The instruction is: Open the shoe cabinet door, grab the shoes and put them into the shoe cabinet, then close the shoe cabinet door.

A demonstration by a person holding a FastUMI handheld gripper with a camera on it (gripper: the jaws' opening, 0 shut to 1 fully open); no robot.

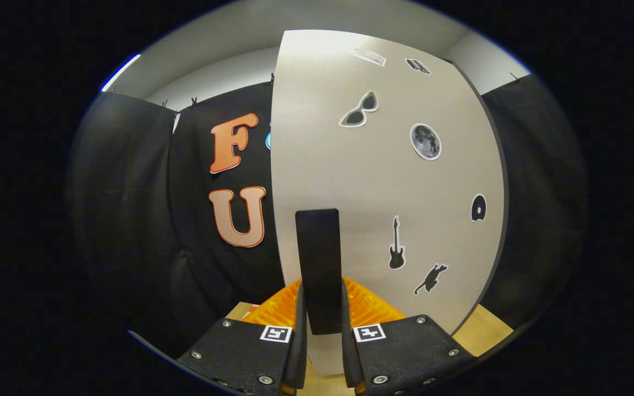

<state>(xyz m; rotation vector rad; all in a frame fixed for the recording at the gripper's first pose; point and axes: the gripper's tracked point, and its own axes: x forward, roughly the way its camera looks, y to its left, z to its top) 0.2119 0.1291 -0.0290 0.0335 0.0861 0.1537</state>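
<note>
- With cabinet door [350, 181] looming right ahead of the tongs, looks like either opening or closing step; can't tell which, as cabinet interior and shoes are out of sight.
- Door panel: 1, pale, upright, filling space beyond the fingertips; edge-on w/ dark rim at its far side.
- Handle [318, 269]: 1, dark flat vertical bar on door, sitting between the two fingers.
- Tongs [320, 330]: nearly closed, pinching the handle from both sides; grip appears firm, judged by pads flush against bar.
- Orange ribbed thing [375, 308]: 1, low down just behind the fingers, identity unclear.
- Stickers on door: 7 counted, incl. sunglasses [359, 110], moon [425, 141], guitar [396, 245], cat [431, 278].
- Left to do, likely: swing door; shoe stowing status unknown.
</note>
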